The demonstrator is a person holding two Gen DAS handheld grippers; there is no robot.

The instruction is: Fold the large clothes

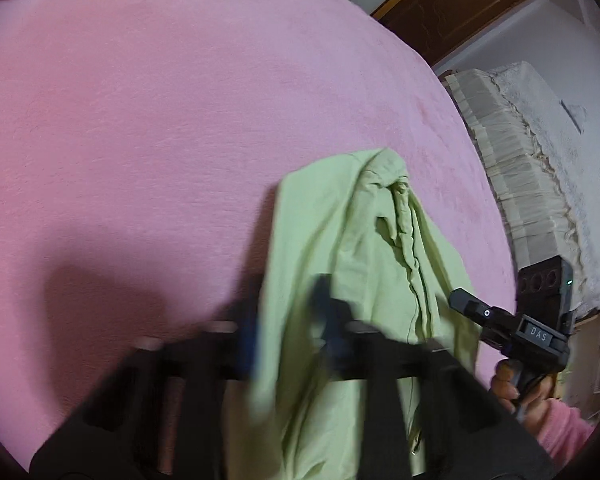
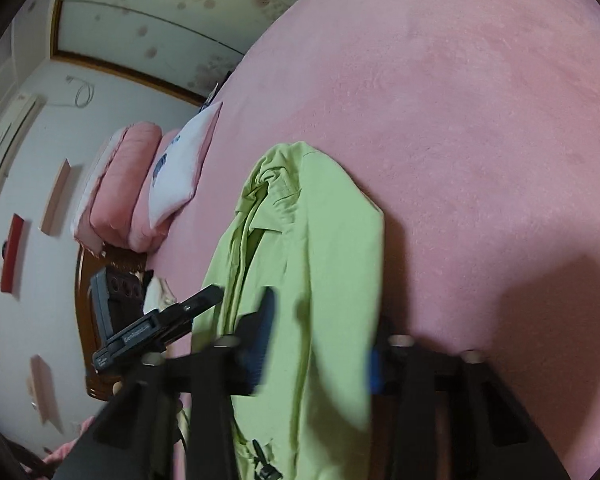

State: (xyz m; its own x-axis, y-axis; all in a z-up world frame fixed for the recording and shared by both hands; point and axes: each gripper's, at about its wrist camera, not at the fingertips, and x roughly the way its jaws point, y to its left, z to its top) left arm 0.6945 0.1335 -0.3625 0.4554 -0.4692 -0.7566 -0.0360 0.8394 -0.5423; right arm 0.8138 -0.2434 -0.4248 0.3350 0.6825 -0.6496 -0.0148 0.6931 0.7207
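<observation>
The light green cotton garment (image 1: 340, 272) hangs bunched between both grippers, and its far end lies on the pink plush bed cover (image 1: 140, 120). The left gripper (image 1: 288, 332) has its blue-padded jaws closed on one fold of the cloth. The right gripper (image 2: 320, 340) also clamps the green fabric between its jaws. At the head of the bed there are pink pillows (image 2: 120, 188) against a white wall (image 2: 40, 128).

matt green cloth shirt (image 1: 340, 240), fuzzy pink blanket (image 1: 140, 120)
</observation>
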